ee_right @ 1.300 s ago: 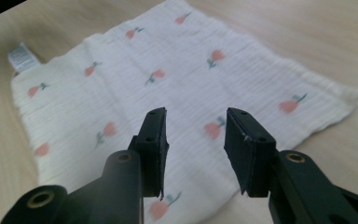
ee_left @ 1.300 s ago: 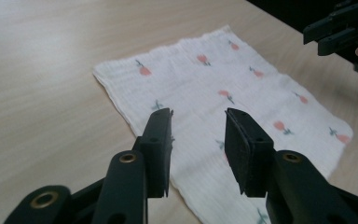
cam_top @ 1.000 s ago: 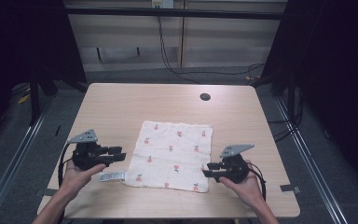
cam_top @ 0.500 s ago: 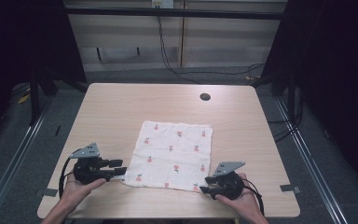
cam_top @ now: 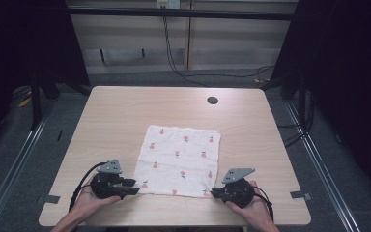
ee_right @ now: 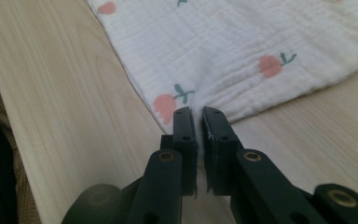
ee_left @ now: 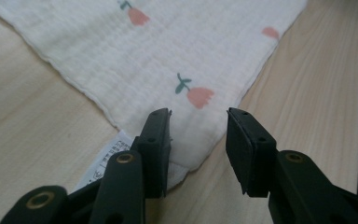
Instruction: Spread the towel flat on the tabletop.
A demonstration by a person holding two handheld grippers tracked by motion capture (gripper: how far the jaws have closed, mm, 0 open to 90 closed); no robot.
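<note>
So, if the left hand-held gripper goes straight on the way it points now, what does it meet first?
Most likely the near corner of the cloth: the left hand-held gripper has its open jaws on either side of that corner already, though depth is hard to judge.

The cloth (cam_top: 181,162) is soft, crinkly white woven gauze, matt. The desk (cam_top: 125,116) is smooth, pale wood-grain laminate. Each tool's jaws are matt black plastic with brass-coloured rivets.

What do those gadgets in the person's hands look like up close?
Each hand holds a chunky black tool. The left claw and the right claw each carry a grey three-cornered plate on top and trail a black cable. Their two jaws are flat black bars with brass-coloured pivot pins. No sleeves show on the forearms.
</note>
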